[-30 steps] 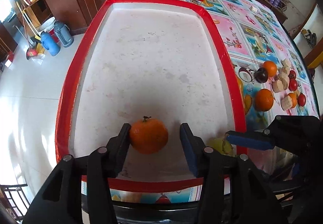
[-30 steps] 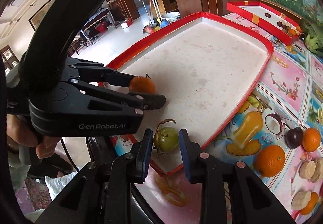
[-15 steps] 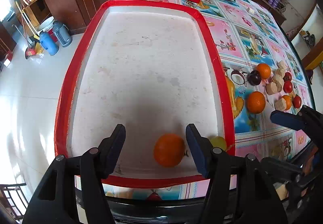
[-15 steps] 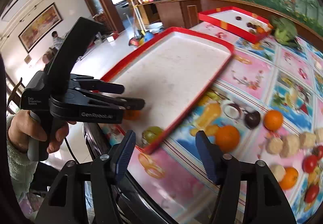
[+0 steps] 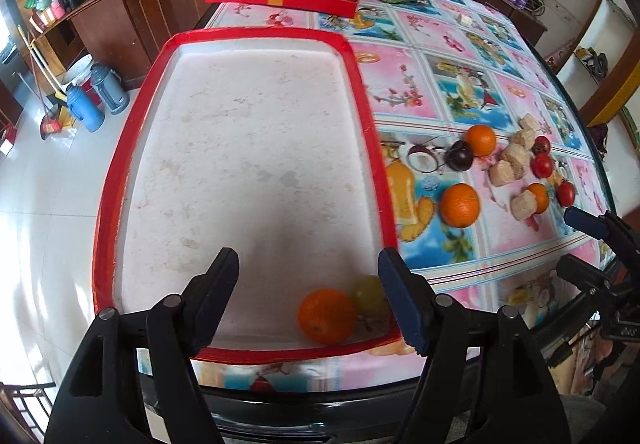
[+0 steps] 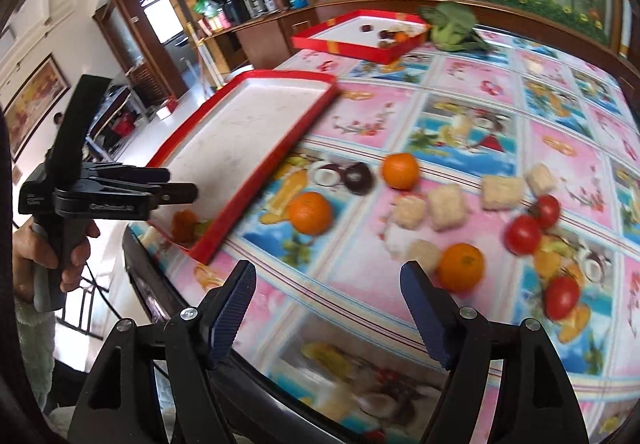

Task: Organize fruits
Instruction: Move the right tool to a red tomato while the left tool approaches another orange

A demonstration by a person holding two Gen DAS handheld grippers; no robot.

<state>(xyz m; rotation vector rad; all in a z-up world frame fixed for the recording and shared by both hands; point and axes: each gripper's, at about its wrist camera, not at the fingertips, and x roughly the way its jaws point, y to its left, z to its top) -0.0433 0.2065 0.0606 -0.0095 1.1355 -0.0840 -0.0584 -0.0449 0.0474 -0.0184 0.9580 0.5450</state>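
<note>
Fruits, one round orange (image 5: 327,315) touching a green one (image 5: 368,294), lie in the red-rimmed white tray's (image 5: 107,179) near corner; both claws, left (image 5: 308,272) and right (image 6: 328,284), have just been opening, spread and empty.

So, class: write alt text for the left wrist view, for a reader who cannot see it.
The open left gripper, holding nothing, hangs over a red-rimmed white tray with an orange and a green fruit side by side in its near right corner. More oranges, tomatoes and pale blocks lie on the flowered tablecloth to the right.
</note>
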